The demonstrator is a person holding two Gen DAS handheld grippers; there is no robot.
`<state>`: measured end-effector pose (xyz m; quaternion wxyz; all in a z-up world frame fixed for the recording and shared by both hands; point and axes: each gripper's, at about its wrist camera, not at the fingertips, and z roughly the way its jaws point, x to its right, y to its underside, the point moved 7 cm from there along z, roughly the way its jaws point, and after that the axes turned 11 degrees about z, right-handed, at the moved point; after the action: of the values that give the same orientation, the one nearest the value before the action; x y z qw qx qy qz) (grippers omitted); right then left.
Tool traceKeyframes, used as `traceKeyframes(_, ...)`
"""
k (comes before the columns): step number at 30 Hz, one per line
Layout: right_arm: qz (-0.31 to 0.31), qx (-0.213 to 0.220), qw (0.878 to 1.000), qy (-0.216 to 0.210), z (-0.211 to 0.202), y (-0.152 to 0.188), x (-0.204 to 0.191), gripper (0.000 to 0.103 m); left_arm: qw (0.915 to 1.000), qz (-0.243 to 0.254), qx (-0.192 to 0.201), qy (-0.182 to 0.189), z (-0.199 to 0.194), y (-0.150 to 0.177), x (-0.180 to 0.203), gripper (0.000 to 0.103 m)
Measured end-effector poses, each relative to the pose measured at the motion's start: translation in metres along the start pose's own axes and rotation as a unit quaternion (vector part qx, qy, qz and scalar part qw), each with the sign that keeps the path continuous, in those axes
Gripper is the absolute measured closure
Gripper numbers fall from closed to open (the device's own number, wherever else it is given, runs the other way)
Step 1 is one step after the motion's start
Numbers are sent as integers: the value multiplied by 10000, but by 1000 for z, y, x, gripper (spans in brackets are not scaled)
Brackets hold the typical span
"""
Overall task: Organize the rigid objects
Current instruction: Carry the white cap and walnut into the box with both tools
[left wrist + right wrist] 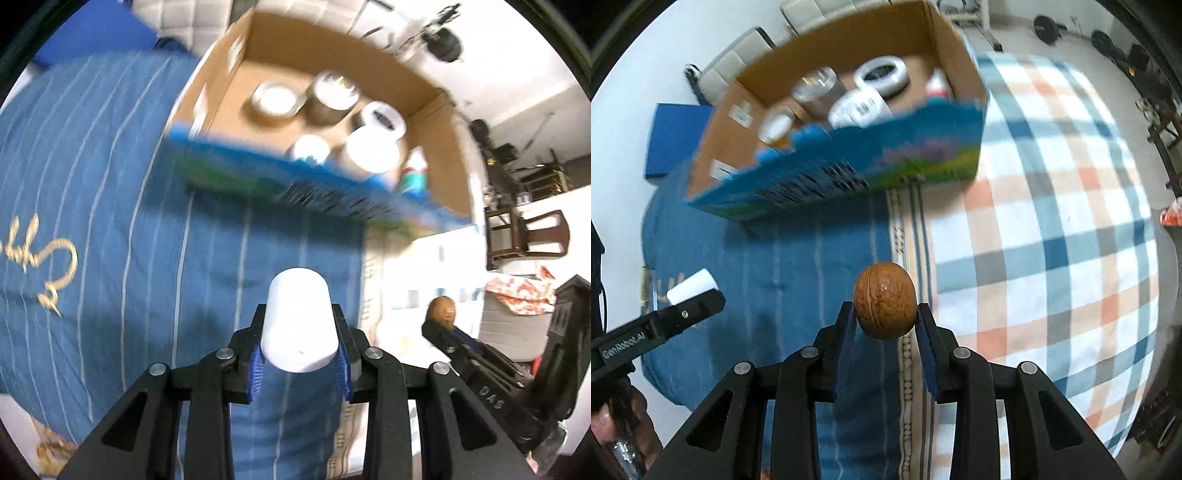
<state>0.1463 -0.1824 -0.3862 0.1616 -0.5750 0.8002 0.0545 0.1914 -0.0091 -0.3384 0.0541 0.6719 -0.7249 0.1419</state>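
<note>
The left gripper [299,345] is closed on a smooth white plastic cylinder [299,321], its blue ribbed pads [256,365] pressing both sides, the rounded end pointing forward. Just to its right, the right gripper [885,319] clamps a walnut [885,300], brown, wrinkled and egg-shaped, pinched across its seam between the two pads. Both items hang in the air over a blue striped cloth [110,184], soft and creased, with a plaid blanket [1052,221] to the right of the right gripper. Ahead of both grippers, beyond the cloth, sits an open cardboard box [849,177] with a printed blue and green front wall; it already holds tape rolls [884,74] and white-lidded jars [373,147], all blurred. The step in hand looks like carrying both items to the box. To do it well, each gripper should clear the front wall before lowering, aim for a bare patch of cardboard floor, and release low, since the round walnut will likely roll
</note>
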Motion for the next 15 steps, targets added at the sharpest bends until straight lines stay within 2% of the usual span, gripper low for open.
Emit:
traceKeyframes(1,-14,48,10000,-50,-11,-6,1,68,9999,86,113,47,-18,-5,-7,74)
traceKeyframes(4,-31,235,9994,-247,-35,-21,-14,68,9984,300,452,171,-52,-23,5,74)
traceKeyframes(8,-131,531,9975,-439,-64,-52,-33,68,9947,567,837,179,-86,-63,13,74)
traceKeyframes(12,-148,713,9966,-374,-69,-95,-40,68,9927,718,966,75,-89,-109,10,74)
traceKeyframes(15,-107,706,9970,-297,-60,-126,-44,68,9940,732,806,61,-69,-142,4,74)
